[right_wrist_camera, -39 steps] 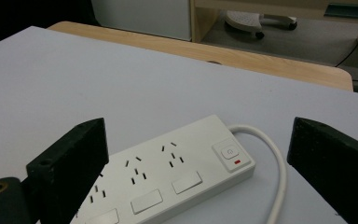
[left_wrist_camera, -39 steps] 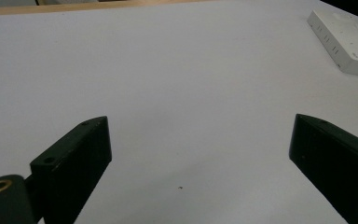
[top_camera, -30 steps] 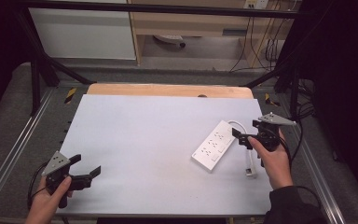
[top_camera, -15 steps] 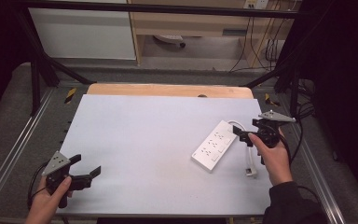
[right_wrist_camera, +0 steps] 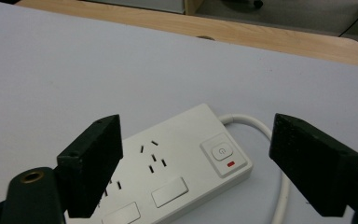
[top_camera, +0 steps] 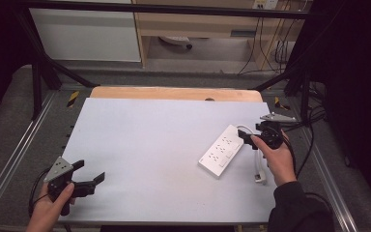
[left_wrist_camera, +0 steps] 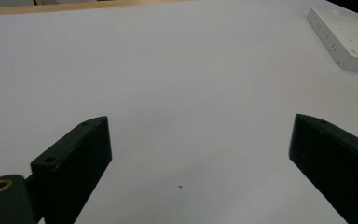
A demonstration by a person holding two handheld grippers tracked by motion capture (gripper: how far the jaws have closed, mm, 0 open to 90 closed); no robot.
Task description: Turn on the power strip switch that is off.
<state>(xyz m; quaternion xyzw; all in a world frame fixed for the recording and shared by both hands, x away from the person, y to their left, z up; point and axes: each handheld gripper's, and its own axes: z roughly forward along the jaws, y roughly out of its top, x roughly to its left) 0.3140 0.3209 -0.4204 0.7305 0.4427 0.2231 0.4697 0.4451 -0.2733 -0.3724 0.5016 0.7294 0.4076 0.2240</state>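
Note:
A white power strip (top_camera: 221,151) lies at an angle on the right of the white table top (top_camera: 149,140). Its white cable (top_camera: 257,162) curls back to a plug (top_camera: 261,178). My right gripper (top_camera: 249,139) hovers at the strip's far end. In the right gripper view the power strip (right_wrist_camera: 168,168), its switch (right_wrist_camera: 220,151) and a red light (right_wrist_camera: 232,164) sit between and below the jaws. My right gripper (right_wrist_camera: 196,140) is open; its jaws have just been closing, and the pads touch nothing. My left gripper (top_camera: 89,172) rests open at the near left, with bare table between its jaws (left_wrist_camera: 200,154).
A wooden strip (top_camera: 174,93) borders the table's far edge. Metal rails (top_camera: 9,164) run along both sides. A shelf unit and loose black cables (top_camera: 270,48) stand beyond the table. The power strip (left_wrist_camera: 349,35) lies far off in the left gripper view.
My right gripper has edged a little toward the power strip's far end and lower. The left gripper has stayed where it was.

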